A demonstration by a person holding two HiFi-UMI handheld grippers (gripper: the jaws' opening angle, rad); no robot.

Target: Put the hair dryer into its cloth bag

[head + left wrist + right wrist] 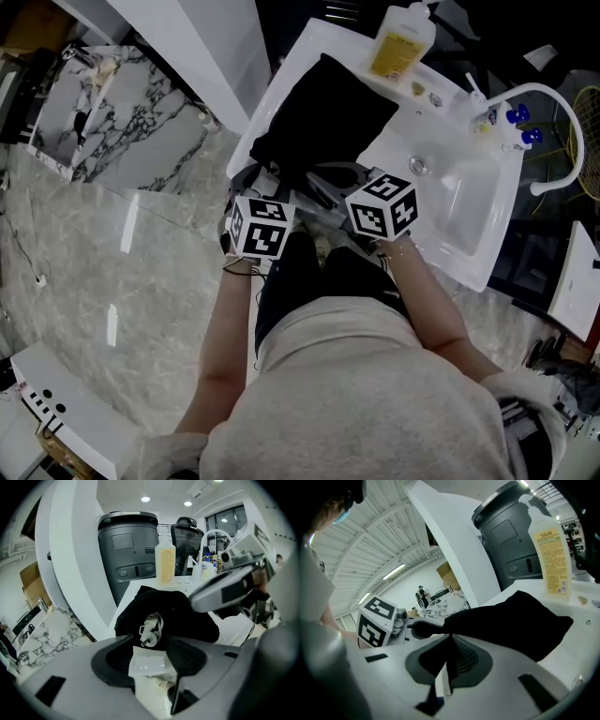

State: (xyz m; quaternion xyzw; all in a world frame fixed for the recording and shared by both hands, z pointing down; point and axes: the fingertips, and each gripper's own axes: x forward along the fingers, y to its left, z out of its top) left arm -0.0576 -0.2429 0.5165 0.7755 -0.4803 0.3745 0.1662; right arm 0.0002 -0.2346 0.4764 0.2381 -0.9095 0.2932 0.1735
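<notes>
The black cloth bag [323,108] lies bunched on the white counter left of the sink. In the left gripper view a small white plug-like part [151,629] pokes out of the bag [183,616]; the rest of the hair dryer is hidden. My left gripper [149,643] is open just short of that white part, and its pads do not touch it. My right gripper [450,638] is shut on the near edge of the bag [511,620]. Seen from the head view, both grippers, left [267,192] and right [349,186], sit side by side at the bag's near end.
A yellow soap bottle [401,42] stands behind the bag. The sink basin [459,211] and white faucet [553,103] are to the right. A grey bin [129,550] stands beyond the counter, and a white curved wall [187,47] and marble floor [112,272] lie to the left.
</notes>
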